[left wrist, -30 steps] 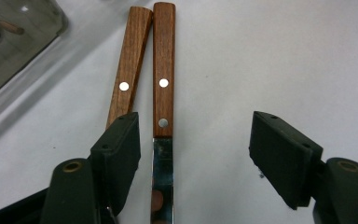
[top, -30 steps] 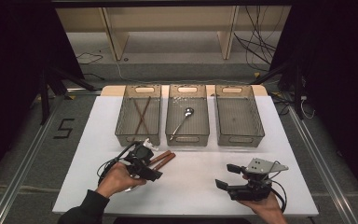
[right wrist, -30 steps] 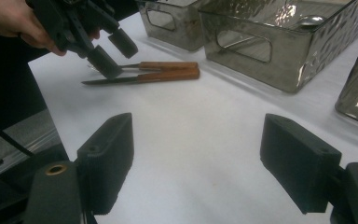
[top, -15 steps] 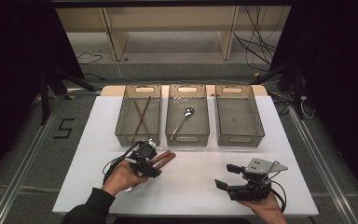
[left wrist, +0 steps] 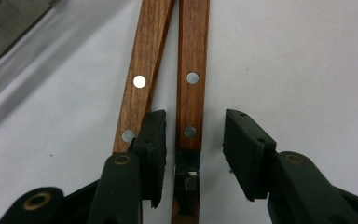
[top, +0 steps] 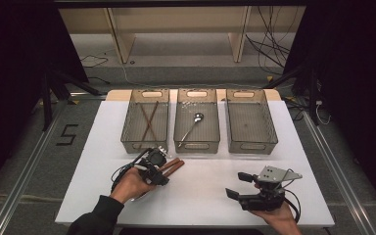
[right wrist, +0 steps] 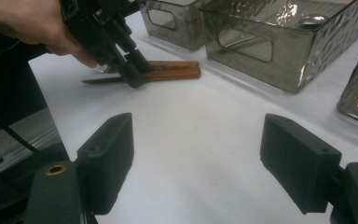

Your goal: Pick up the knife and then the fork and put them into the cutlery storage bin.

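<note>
Jaws of the left tool [left wrist: 190, 154] stand partly spread around the butt end of one of two wooden-handled knives [left wrist: 192, 74] lying side by side on the white table [top: 200, 196]. In the left gripper view, the right-hand handle sits between the two pads; the left pad [left wrist: 151, 149] lies over the edge of the other handle [left wrist: 144, 74], while the right pad is apart from the wood with bare table showing between. Nothing is pinched. A bit of metal blade shows below the handle, between the jaws.

From the high view, the left tool [top: 160, 166] is near the front of the leftmost bin [top: 127, 132], held by the person's left hand [top: 129, 183]. The knives [top: 172, 166] lie just in front of that bin and the middle bin [top: 214, 132].

The right tool [top: 235, 186], in the person's right hand [top: 279, 215], rests near the table's front right, well apart from the knives. In the right gripper view its jaws [right wrist: 196, 163] are spread wide over bare table, holding nothing.

Two brown sticks [top: 149, 120] lie crossed in the leftmost bin, a spoon [top: 192, 127] lies in the middle bin, and a third bin [top: 270, 127] stands to the right.
</note>
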`<state>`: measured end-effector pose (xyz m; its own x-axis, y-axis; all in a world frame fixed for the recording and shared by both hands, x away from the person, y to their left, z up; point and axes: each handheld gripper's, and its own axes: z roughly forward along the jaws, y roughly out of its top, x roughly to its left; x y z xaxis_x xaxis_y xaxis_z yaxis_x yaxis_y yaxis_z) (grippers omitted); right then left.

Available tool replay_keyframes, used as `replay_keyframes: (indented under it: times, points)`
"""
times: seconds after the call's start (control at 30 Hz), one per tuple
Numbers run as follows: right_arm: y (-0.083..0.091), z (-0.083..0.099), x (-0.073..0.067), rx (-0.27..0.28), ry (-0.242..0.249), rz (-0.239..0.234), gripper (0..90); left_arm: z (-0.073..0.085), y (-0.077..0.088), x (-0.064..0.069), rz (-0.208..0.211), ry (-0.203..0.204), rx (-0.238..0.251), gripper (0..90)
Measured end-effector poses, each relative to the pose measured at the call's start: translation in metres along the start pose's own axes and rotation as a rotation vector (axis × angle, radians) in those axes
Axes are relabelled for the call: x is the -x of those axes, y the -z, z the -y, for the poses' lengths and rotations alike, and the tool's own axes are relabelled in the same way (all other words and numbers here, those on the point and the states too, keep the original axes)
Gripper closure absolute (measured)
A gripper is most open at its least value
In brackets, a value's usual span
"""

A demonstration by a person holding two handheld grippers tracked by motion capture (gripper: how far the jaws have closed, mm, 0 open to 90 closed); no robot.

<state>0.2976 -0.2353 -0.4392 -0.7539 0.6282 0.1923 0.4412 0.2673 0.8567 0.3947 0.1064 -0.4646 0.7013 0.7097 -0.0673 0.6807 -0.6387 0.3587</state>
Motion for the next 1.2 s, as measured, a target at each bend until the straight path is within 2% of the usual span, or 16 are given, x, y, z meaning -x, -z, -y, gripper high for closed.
replay_keyframes:
  times: [0.17, 0.5, 0.87, 0.93, 1.2]
  points:
    - [-0.001, 0.0, 0.0, 0.0, 0.002, 0.0, 26.6, -0.001, -0.001, 0.003, -0.029, -0.034, -0.014, 62.9]
    - [-0.001, 0.0, -0.001, -0.002, 0.002, 0.0, 26.6, -0.001, -0.001, 0.007, -0.031, -0.083, -0.009, 75.4]
    - [-0.001, 0.0, -0.001, -0.004, 0.002, -0.002, 26.7, 0.001, 0.0, 0.006, -0.021, -0.105, 0.009, 76.6]
    - [-0.001, -0.001, -0.002, -0.002, 0.004, -0.002, 26.7, 0.002, 0.001, 0.006, -0.008, -0.114, 0.003, 76.6]
    - [-0.002, -0.001, -0.002, -0.002, 0.003, -0.003, 26.6, 0.001, 0.01, 0.008, 0.019, -0.127, 0.041, 76.7]
